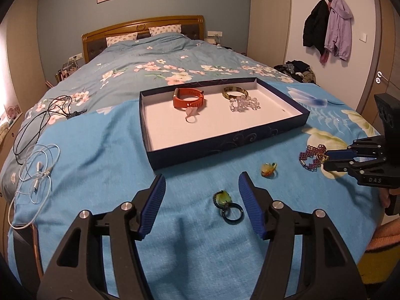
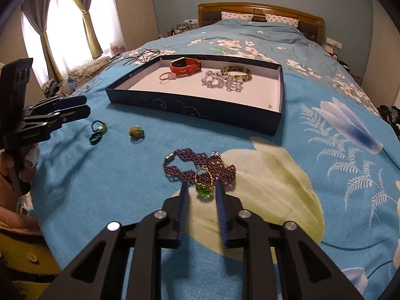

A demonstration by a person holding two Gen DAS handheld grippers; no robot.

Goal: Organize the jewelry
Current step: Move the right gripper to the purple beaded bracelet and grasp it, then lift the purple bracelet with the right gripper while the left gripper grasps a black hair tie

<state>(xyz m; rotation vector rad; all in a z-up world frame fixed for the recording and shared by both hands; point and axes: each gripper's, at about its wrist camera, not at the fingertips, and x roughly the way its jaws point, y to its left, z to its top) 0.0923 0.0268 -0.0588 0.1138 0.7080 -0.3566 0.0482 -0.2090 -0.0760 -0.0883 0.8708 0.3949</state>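
Observation:
A dark blue tray on the bed holds an orange watch band, a pale ring, a clear bead bracelet and a bangle. My left gripper is open above a green-stone ring and black ring. An orange-green ring lies nearby. My right gripper is partly open around a gold ring with a green stone, lying on a purple beaded bracelet.
The blue floral bedspread covers the bed. Black and white cables lie at the left edge. A small silver ring rests on the purple bracelet. Coats hang on the right wall. Curtains and a window are to the left.

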